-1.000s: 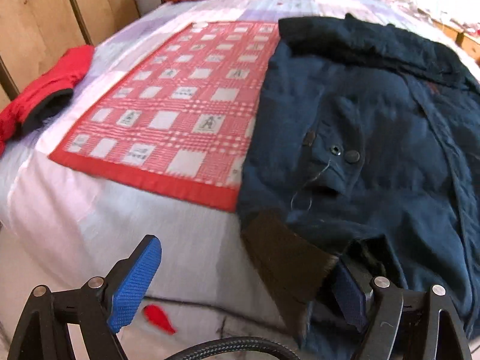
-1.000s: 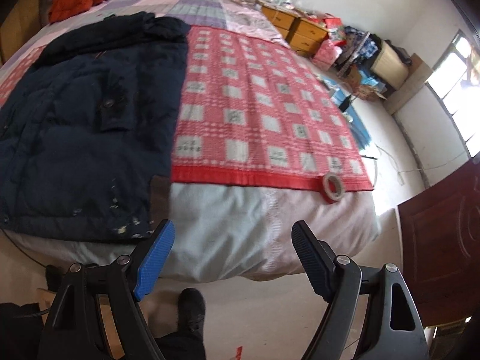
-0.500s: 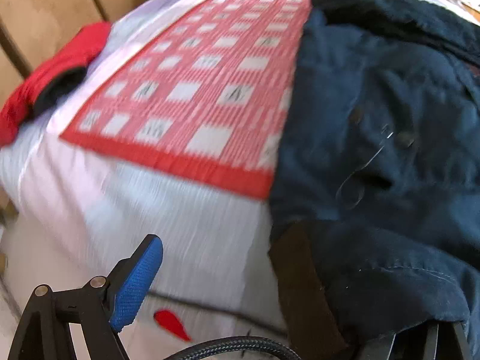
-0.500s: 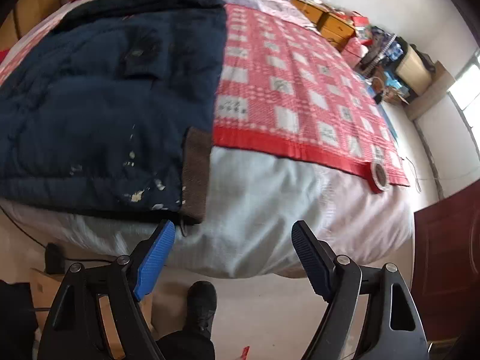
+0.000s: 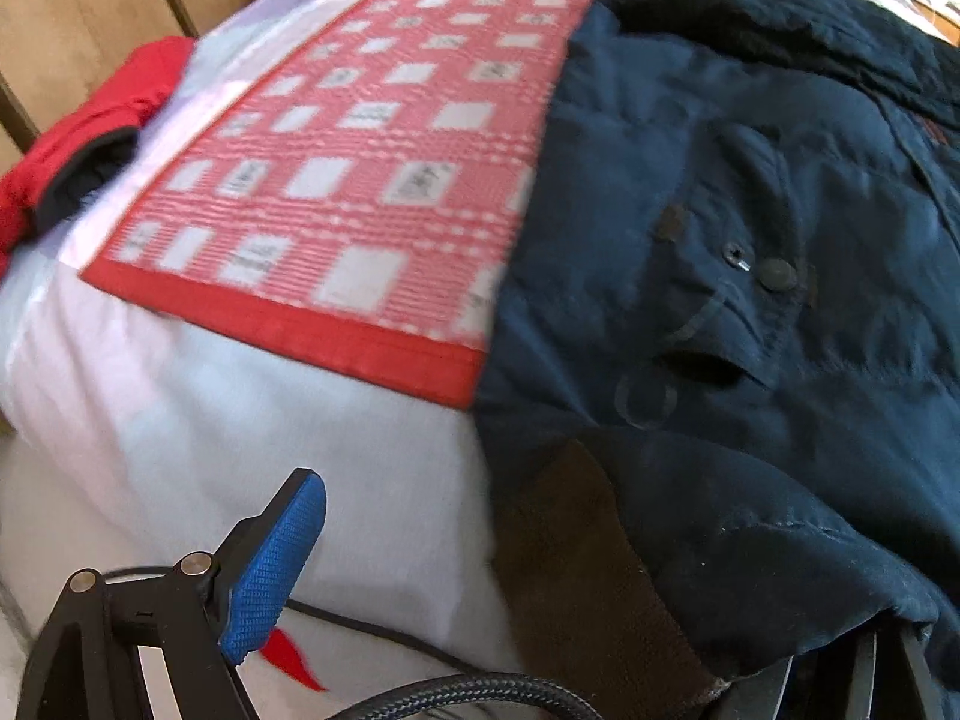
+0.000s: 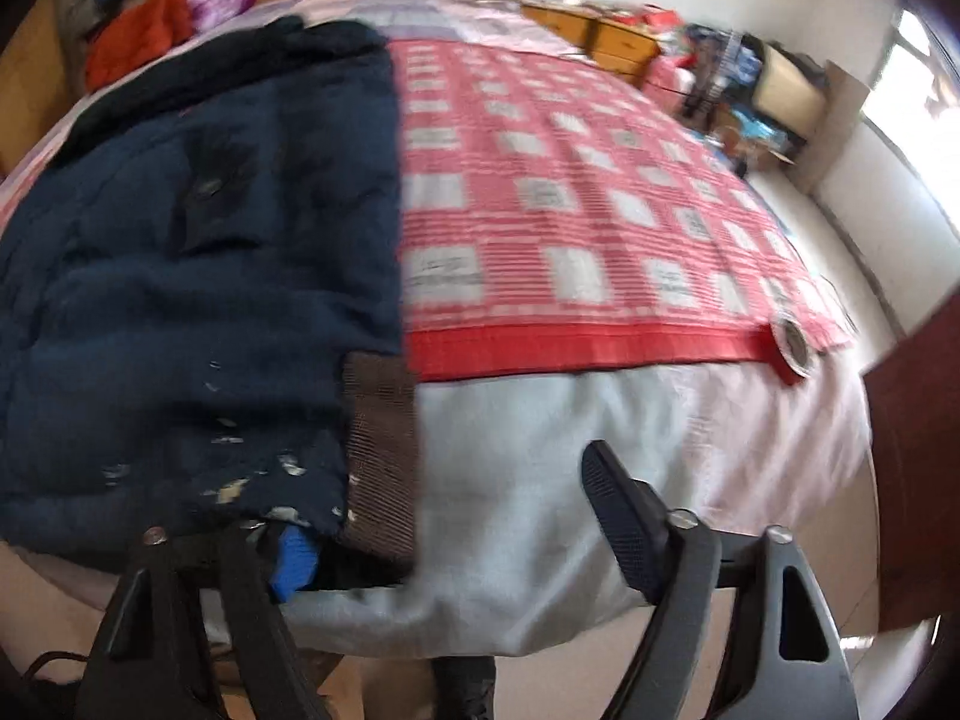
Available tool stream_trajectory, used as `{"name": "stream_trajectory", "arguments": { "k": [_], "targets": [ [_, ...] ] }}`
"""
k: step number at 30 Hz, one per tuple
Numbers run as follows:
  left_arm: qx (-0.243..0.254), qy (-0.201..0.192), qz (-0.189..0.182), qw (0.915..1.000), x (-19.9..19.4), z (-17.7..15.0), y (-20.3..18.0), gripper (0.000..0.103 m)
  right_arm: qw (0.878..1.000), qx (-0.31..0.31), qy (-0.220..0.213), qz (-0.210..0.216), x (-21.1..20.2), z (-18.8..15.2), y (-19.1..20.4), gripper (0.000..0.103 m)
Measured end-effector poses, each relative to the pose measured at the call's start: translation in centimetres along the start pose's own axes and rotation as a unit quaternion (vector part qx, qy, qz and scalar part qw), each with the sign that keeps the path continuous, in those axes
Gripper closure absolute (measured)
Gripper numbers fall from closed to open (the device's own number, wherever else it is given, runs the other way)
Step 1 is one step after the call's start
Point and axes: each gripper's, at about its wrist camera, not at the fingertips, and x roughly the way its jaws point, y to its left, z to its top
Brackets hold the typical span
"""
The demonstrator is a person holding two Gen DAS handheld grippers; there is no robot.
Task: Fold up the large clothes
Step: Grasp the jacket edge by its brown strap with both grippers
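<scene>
A large navy padded jacket (image 5: 750, 228) lies spread on the bed, with brown knit cuffs at its near hem; it fills the left of the right wrist view (image 6: 198, 276). My left gripper (image 5: 576, 612) is open at the jacket's near left corner: its left finger (image 5: 276, 564) is bare and the right one is hidden under the hem by the brown cuff (image 5: 570, 570). My right gripper (image 6: 456, 534) is open at the near right corner; its blue left finger (image 6: 294, 558) is tucked under the hem beside the other brown cuff (image 6: 381, 444).
A red-and-white checked mat (image 5: 360, 180) covers the bed under the jacket (image 6: 588, 210). A red garment (image 5: 78, 138) lies at the left edge. A tape roll (image 6: 795, 345) sits on the mat's right corner. Orange clothes (image 6: 144, 36) lie by the headboard. A cable (image 5: 480, 690) runs below.
Both grippers moved forward to the jacket's near hem. The left gripper's right finger and the right gripper's left finger slid under the fabric. The jaws stayed open.
</scene>
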Motion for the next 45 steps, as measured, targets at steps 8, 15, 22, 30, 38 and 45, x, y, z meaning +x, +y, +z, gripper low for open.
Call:
{"name": "stream_trajectory", "arguments": {
  "k": [8, 15, 22, 30, 38, 45],
  "targets": [
    [0.013, 0.026, 0.000, 0.9996, 1.6, -1.3, 0.7, 0.055, 0.996, 0.073, 0.008, 0.049, 0.4, 0.7, -2.4, 0.076],
    [0.025, 0.019, -0.033, 0.9990, 0.5, -2.4, 0.7, 0.088, 0.998, 0.046, 0.022, 0.045, 0.9, 0.9, -0.9, 0.082],
    [0.059, 0.024, -0.024, 0.9977, 1.1, -2.4, -0.1, 0.088, 0.998, 0.030, 0.038, 0.040, 1.6, 1.1, -0.5, 0.079],
    [0.070, 0.043, 0.002, 0.9966, 0.9, -1.8, -0.8, 0.088, 0.998, 0.042, 0.049, 0.028, 2.0, 1.2, -0.4, 0.079],
    [0.073, 0.050, 0.009, 0.9961, 1.3, -1.8, -0.7, 0.089, 0.997, 0.046, 0.052, 0.022, 1.9, 1.4, -0.2, 0.081],
    [0.066, 0.040, 0.005, 0.9970, 0.6, -2.2, 0.8, 0.089, 0.998, 0.045, 0.047, 0.023, 0.2, 1.3, -1.2, 0.086]
  ]
}}
